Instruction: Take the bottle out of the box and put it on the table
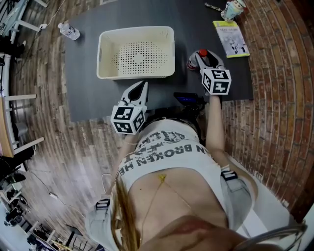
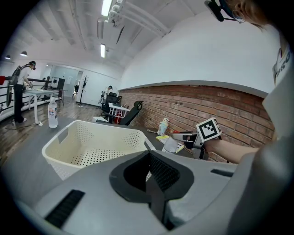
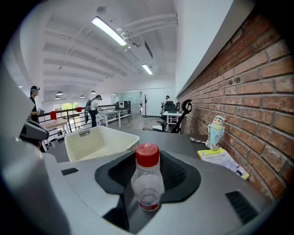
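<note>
At the far left corner of the dark table (image 1: pixel 88 73) a clear water bottle (image 1: pixel 68 31) stands by itself, well apart from everything else. Next comes the white perforated box (image 1: pixel 135 74), with nothing lying inside it. My left gripper (image 1: pixel 142 84) sits just off the box's near edge, pointing towards it, its jaws brought together with nothing between them. To the right of the box is my right gripper (image 1: pixel 208 56), and here is the bottle (image 3: pixel 148 183) – small, clear, with a red cap (image 3: pixel 148 155) and a red band low on its body. It is out of the box and stands upright just beside the box's right wall. My right jaws are closed on its clear body, one on each side, though I cannot tell whether its base rests on the table. Further right and a little farther back a yellow-green booklet (image 1: pixel 231 38) lies flat, with a small figurine (image 1: pixel 233 9) upright just beyond it. A brick wall (image 3: pixel 257 92) runs along the table's right edge.
</note>
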